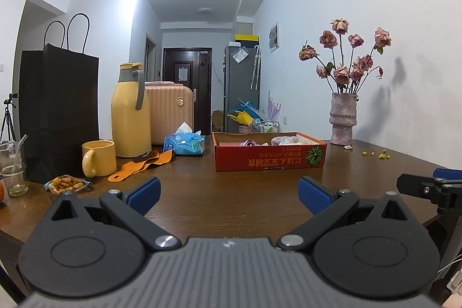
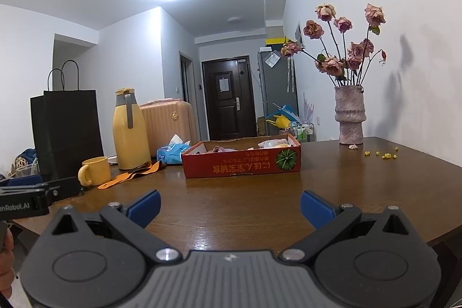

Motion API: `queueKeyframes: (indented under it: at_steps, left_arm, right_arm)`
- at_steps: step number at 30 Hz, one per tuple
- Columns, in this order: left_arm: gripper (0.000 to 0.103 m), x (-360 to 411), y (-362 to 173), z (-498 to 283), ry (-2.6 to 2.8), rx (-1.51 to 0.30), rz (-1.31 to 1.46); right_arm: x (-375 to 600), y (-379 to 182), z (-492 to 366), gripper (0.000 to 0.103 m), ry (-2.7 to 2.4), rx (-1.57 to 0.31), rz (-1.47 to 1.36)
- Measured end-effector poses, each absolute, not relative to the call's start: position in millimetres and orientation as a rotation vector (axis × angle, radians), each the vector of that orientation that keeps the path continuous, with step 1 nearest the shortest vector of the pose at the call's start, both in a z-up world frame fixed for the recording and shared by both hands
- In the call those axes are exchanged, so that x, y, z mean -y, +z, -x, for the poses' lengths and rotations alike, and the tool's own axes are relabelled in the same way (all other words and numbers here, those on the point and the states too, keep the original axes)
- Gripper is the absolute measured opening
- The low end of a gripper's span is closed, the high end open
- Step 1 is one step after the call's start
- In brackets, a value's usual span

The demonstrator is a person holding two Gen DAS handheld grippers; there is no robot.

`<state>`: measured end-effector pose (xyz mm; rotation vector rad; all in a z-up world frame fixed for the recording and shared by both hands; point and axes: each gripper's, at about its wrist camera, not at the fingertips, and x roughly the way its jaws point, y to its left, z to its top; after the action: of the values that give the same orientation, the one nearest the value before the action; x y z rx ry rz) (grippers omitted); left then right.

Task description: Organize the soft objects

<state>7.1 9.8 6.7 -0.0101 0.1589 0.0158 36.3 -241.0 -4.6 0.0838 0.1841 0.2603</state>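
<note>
A shallow red cardboard box [image 1: 270,159] stands on the brown table, with pink and pale soft items [image 1: 284,140] lying inside. It also shows in the right wrist view [image 2: 241,163], with soft items [image 2: 271,143] in it. My left gripper [image 1: 229,194] is open and empty, low over the table's front edge, well short of the box. My right gripper [image 2: 229,207] is open and empty, beside the left one and equally short of the box. An orange strap-like soft piece [image 1: 141,163] lies left of the box.
A yellow mug [image 1: 98,158], yellow thermos [image 1: 130,111], black paper bag [image 1: 59,111], blue tissue pack [image 1: 184,142], snack packet [image 1: 66,183] and glass [image 1: 13,168] stand at left. A vase of dried roses [image 1: 343,117] stands back right, with small yellow bits [image 1: 375,154] nearby.
</note>
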Motion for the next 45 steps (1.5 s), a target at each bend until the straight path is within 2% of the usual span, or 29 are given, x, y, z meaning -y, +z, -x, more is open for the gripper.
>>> queueKeyframes:
  at_steps: [45]
  left_arm:
    - [0.103, -6.6, 6.1, -3.6, 0.001, -0.142, -0.009]
  right_arm:
    - [240.9, -6.0, -37.8, 0.103, 0.262, -0.185, -0.081]
